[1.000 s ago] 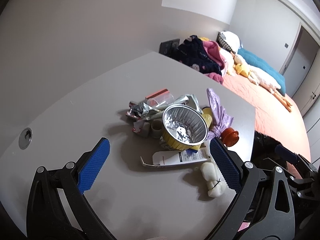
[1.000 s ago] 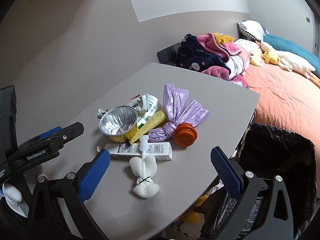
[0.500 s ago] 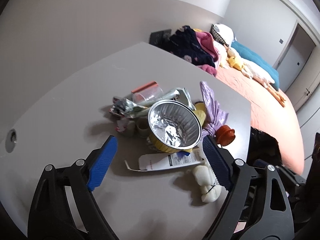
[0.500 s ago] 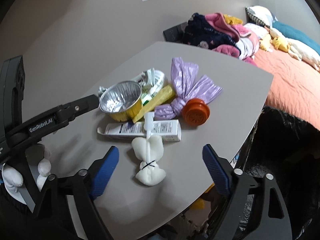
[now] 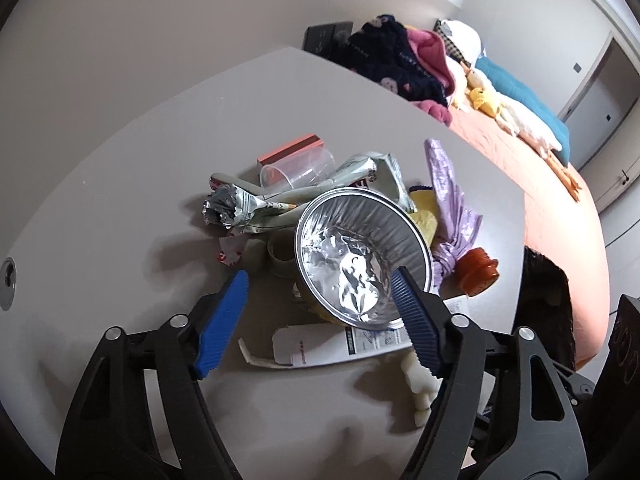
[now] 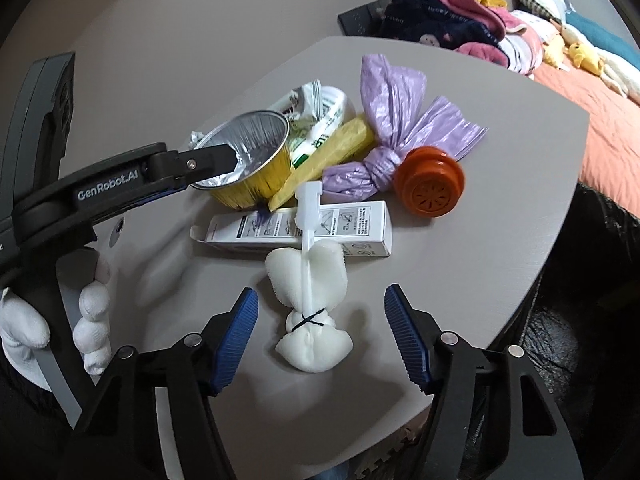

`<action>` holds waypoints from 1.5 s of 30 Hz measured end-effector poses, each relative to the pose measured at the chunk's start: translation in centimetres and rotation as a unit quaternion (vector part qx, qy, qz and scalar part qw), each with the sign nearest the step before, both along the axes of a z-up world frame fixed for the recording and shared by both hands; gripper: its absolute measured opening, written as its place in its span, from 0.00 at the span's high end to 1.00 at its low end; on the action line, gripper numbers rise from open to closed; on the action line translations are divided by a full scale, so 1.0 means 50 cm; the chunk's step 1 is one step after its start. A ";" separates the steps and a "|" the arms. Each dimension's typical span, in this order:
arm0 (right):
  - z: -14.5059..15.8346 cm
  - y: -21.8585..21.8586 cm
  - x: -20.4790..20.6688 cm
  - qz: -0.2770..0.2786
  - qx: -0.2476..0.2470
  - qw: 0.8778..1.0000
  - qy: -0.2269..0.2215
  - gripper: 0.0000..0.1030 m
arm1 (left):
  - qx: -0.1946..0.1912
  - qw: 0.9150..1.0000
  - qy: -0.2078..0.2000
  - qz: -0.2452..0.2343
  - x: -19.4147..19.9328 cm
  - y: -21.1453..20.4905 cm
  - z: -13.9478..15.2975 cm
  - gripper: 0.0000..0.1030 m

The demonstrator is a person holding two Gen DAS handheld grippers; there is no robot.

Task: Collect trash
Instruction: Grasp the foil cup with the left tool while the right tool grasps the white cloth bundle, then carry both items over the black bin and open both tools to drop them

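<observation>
Two grippers over desk (image 6: pixel 460 304) litter. Right gripper (image 6: pixel 320 334): jaws half-wide, just been closing, astride white sponge wand (image 6: pixel 308 300), long axis pointing away, untouched. Left gripper (image 5: pixel 320 322): jaws narrowing around foil cup (image 5: pixel 360 268), one pad seemingly inside the rim; contact unclear.

Was a home bedroom: bed (image 5: pixel 560 184) w/ orange cover, pillows, plush toys, clothes pile (image 5: pixel 400 60), grey table (image 5: pixel 120 200) beside it.
</observation>
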State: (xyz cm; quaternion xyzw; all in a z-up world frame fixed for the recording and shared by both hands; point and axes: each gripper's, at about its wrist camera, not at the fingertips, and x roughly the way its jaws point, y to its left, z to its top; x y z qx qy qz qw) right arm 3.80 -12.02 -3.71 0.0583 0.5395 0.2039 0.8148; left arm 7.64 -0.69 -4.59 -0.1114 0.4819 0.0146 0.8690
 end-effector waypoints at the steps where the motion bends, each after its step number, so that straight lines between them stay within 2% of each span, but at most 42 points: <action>1: -0.005 0.002 0.002 0.002 0.001 1.000 0.003 0.37 | 0.003 1.000 0.003 0.000 0.004 0.000 -0.004 0.34; 3: -0.013 0.006 0.006 0.004 0.001 1.000 0.008 0.39 | 0.007 1.000 0.011 0.000 0.010 0.000 -0.011 0.41; 7: -0.029 0.016 0.016 0.011 0.002 1.000 0.022 0.49 | -0.003 1.000 0.025 0.005 0.021 0.008 -0.026 0.63; 9: -0.033 0.018 0.017 0.012 0.005 1.000 0.022 0.53 | -0.006 1.000 0.027 0.008 0.023 0.011 -0.028 0.65; 11: -0.036 0.022 0.020 0.017 0.005 1.000 0.024 0.64 | -0.010 1.000 0.027 0.007 0.024 0.012 -0.028 0.71; 14: -0.038 0.026 0.020 0.022 0.009 0.999 0.027 0.73 | -0.013 1.000 0.022 0.005 0.026 0.013 -0.026 0.74; 18: -0.032 0.033 0.010 0.033 0.022 0.999 0.023 0.75 | -0.026 1.000 0.014 0.006 0.022 0.019 -0.022 0.81; 21: -0.020 0.035 0.003 0.040 0.031 0.999 0.016 0.76 | -0.033 0.999 0.009 0.008 0.017 0.025 -0.018 0.90; 32: 0.041 -0.012 -0.015 0.024 0.052 0.998 -0.018 0.76 | -0.041 0.999 -0.030 0.000 -0.014 0.014 0.035 0.91; 39: 0.078 -0.065 -0.029 -0.008 0.061 0.997 -0.039 0.76 | -0.048 0.997 -0.052 -0.022 -0.020 -0.030 0.075 0.91; 45: 0.103 -0.120 -0.046 -0.035 0.060 0.996 -0.057 0.75 | -0.054 0.995 -0.063 -0.059 -0.014 -0.095 0.096 0.91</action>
